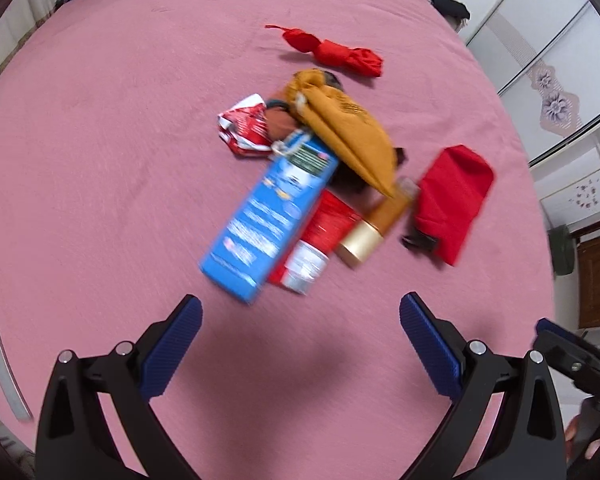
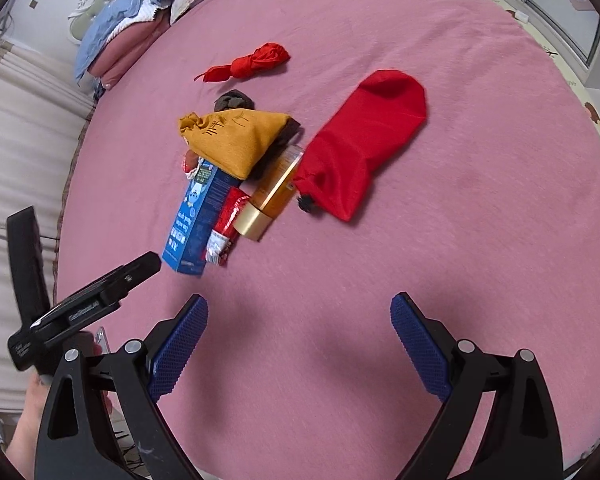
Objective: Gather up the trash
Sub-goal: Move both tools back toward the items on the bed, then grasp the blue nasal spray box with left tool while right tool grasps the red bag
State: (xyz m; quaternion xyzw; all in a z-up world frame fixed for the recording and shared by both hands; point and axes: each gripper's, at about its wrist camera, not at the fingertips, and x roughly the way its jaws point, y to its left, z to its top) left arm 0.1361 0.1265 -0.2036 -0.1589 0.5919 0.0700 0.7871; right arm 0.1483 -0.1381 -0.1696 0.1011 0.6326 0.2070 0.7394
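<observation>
1. A heap of trash lies mid-bedspread (image 1: 100,160): a blue carton (image 1: 268,216) touches a red packet (image 1: 320,236) and an amber bottle (image 1: 380,220) with a gold cap.
2. A mustard drawstring pouch (image 1: 348,136) lies over the carton's far end; a crumpled red-white wrapper (image 1: 244,126) is at its 9 o'clock.
3. A red pouch (image 2: 364,144) lies just beside the bottle, at its 3 o'clock; a twisted red cloth (image 2: 256,62) sits apart at 12 o'clock.
4. The left gripper (image 1: 300,340) and right gripper (image 2: 300,336) hover at 6 o'clock, jaws spread wide, holding nothing.
</observation>
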